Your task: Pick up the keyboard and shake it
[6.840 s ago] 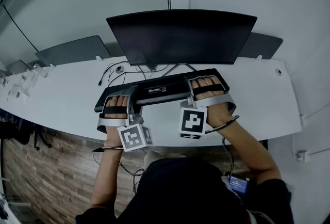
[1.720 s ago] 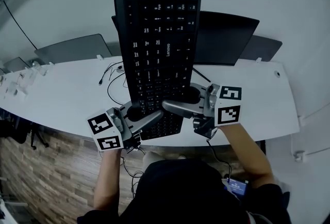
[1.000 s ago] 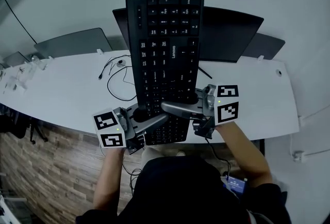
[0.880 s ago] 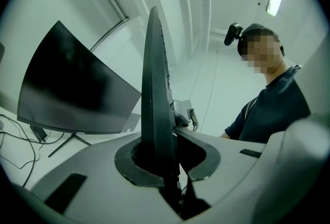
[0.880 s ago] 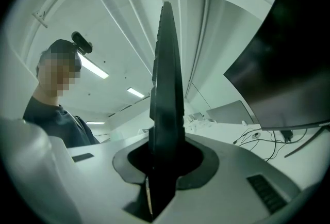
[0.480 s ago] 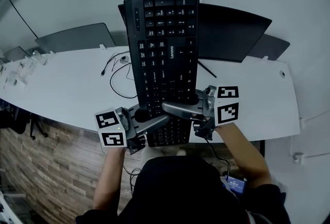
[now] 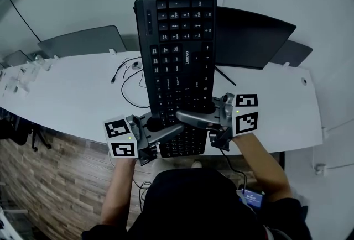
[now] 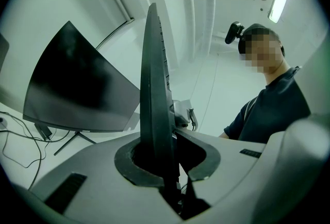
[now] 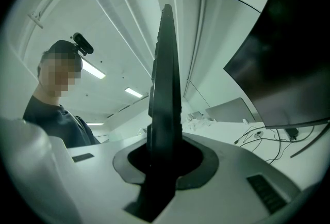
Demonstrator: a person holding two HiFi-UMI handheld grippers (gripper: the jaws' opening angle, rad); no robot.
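A black keyboard is held up on end above the white desk, keys facing me, its long side running up the head view. My left gripper is shut on its lower left edge and my right gripper is shut on its lower right edge. In the left gripper view the keyboard shows edge-on as a thin dark blade between the jaws. The right gripper view shows the same keyboard edge-on, clamped between its jaws.
A black monitor stands on the desk behind the keyboard, with loose cables by its foot. A second dark screen sits at the back left. A brick-patterned floor lies below the desk's front edge.
The keyboard has stayed upright in both grippers and has shifted slightly down and to the right over the last second. Long before, it lay nearly flat over the desk.
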